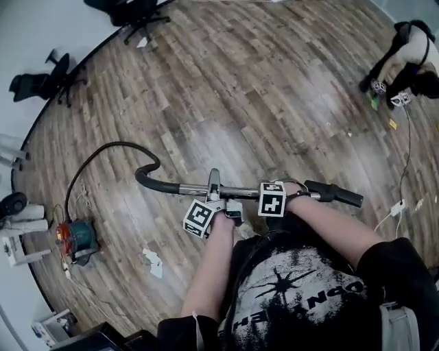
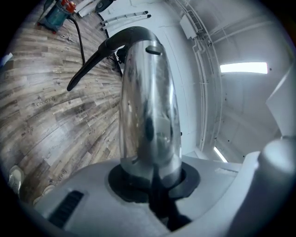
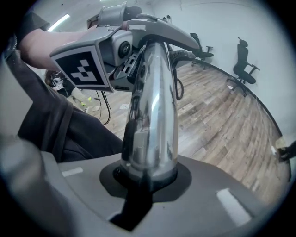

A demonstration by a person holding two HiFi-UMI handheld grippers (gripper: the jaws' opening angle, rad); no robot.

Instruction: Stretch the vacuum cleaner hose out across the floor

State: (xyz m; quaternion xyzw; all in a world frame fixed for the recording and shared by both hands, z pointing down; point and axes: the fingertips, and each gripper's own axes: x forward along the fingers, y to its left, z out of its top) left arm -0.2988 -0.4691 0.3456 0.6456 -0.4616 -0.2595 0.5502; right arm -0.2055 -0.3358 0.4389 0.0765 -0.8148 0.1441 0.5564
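Head view: we are clamping left gripper and right gripper fingers on the metal tube, 2 grips for dragging the hose straight from the vacuum cleaner.

One vacuum cleaner, one hose, one metal tube, two office chairs, two people.
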